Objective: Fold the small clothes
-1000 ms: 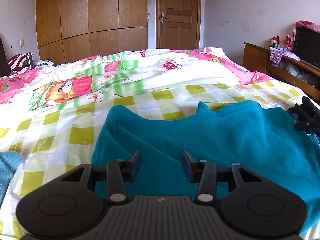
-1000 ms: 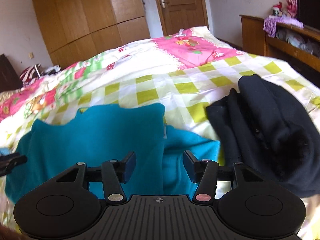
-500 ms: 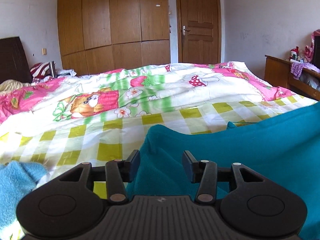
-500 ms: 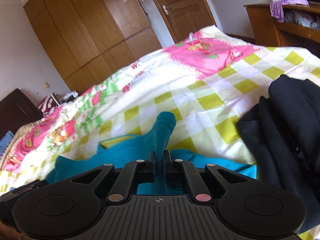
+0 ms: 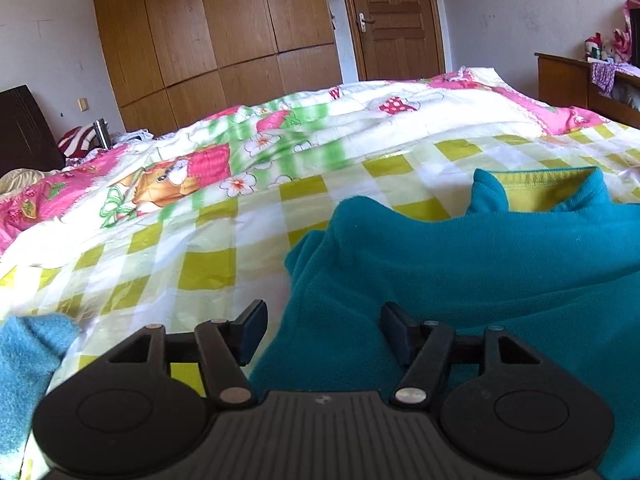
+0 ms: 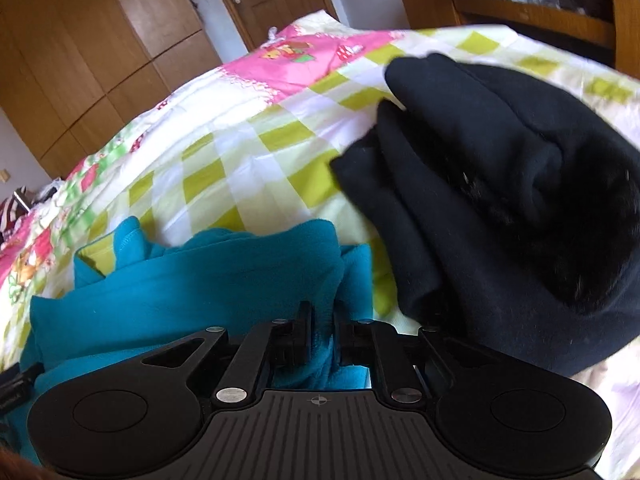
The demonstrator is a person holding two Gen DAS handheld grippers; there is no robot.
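Observation:
A teal fleece garment (image 5: 460, 272) lies rumpled on the checked bedspread (image 5: 200, 260), its yellow-lined collar at the far side. My left gripper (image 5: 325, 322) hangs low over the garment's left edge. Its jaws are opening wide; fleece lies between the fingers but the pads do not press on it. In the right wrist view the same garment (image 6: 192, 280) bunches in front of my right gripper (image 6: 325, 320), which pinches a fold of it. Those jaws are opening slightly, and the fold still fills the narrow gap.
A heap of black clothing (image 6: 500, 200) sits right next to the teal garment on its right. A light blue towel (image 5: 28, 360) lies at the near left. Wooden shelving (image 6: 520, 8) stands beyond the bed's right side, wardrobes and a door (image 5: 392, 20) behind it.
The right gripper, open a second ago, closed on a teal fold, then sank with it toward the black heap. The left gripper's jaws spread wider and it dropped closer to the fleece.

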